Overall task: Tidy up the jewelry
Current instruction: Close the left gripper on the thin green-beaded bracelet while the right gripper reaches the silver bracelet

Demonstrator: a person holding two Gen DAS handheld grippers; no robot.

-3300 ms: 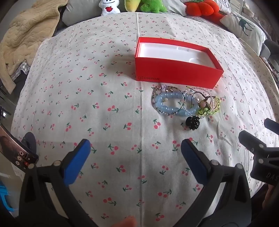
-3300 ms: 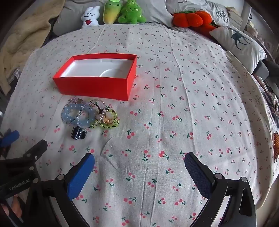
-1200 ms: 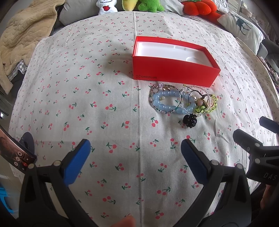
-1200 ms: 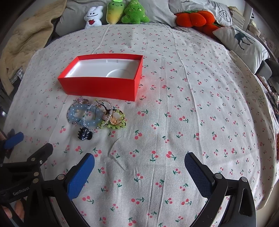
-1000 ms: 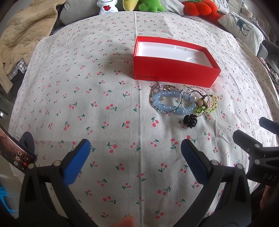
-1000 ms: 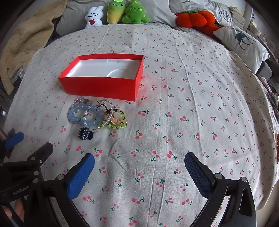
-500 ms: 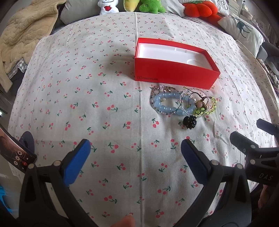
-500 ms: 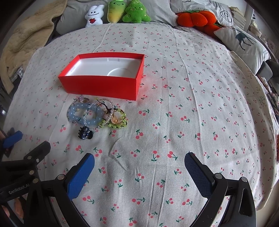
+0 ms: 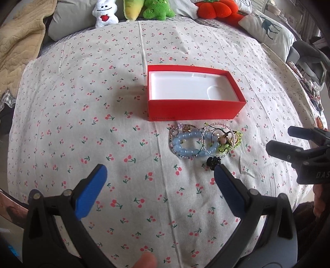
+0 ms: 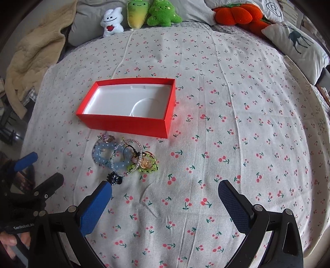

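A red box [image 9: 193, 110] with an empty white inside stands open on the cherry-print cloth; it also shows in the right wrist view [image 10: 127, 123]. Just in front of it lies a heap of jewelry: blue bead bracelets [image 9: 186, 144] [image 10: 105, 153], a yellow-green bracelet [image 9: 229, 144] [image 10: 147, 165] and a small black clip [image 9: 212, 161] [image 10: 115, 179]. My left gripper [image 9: 159, 177] is open and empty, its right fingertip close to the black clip. My right gripper [image 10: 165, 192] is open and empty, its left fingertip close beside the clip.
The cherry-print cloth [image 9: 82, 123] covers a round surface. Plush toys [image 10: 142, 14], an orange cushion [image 10: 237, 14] and a deer pillow [image 10: 297, 43] line the far edge. A beige blanket [image 9: 18, 41] lies at the far left.
Both grippers have moved forward toward the box and the jewelry heap, which now sit closer and larger in both views. Both stay open and empty.
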